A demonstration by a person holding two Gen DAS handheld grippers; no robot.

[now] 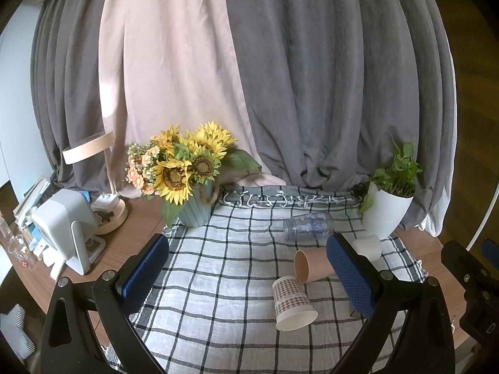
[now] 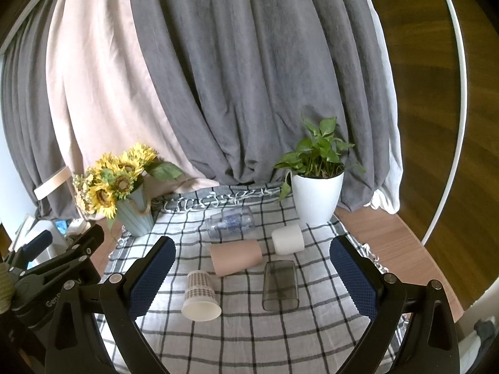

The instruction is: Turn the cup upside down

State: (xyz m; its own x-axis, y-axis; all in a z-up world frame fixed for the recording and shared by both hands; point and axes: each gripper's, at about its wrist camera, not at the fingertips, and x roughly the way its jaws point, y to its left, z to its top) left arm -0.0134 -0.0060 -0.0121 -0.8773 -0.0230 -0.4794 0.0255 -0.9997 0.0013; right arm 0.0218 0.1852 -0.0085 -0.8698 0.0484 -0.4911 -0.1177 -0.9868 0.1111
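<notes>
Several cups lie on their sides on a checked cloth (image 2: 243, 336). A patterned paper cup (image 2: 200, 293) (image 1: 292, 303) is nearest, its mouth toward me. Behind it lie a tan paper cup (image 2: 236, 256) (image 1: 312, 265), a smoky grey square cup (image 2: 279, 284), a white cup (image 2: 287, 239) (image 1: 368, 246) and a clear printed tumbler (image 2: 230, 220) (image 1: 307, 226). My left gripper (image 1: 248, 275) is open and empty above the cloth, left of the cups. My right gripper (image 2: 252, 280) is open and empty, with the cups showing between its fingers.
A sunflower bouquet in a blue-green pot (image 1: 195, 212) (image 2: 135, 215) stands at the cloth's back left. A white pot with a green plant (image 2: 316, 196) (image 1: 385, 212) stands at the back right. A lamp (image 1: 109, 212) and a white device (image 1: 62, 227) sit on the left. Curtains hang behind.
</notes>
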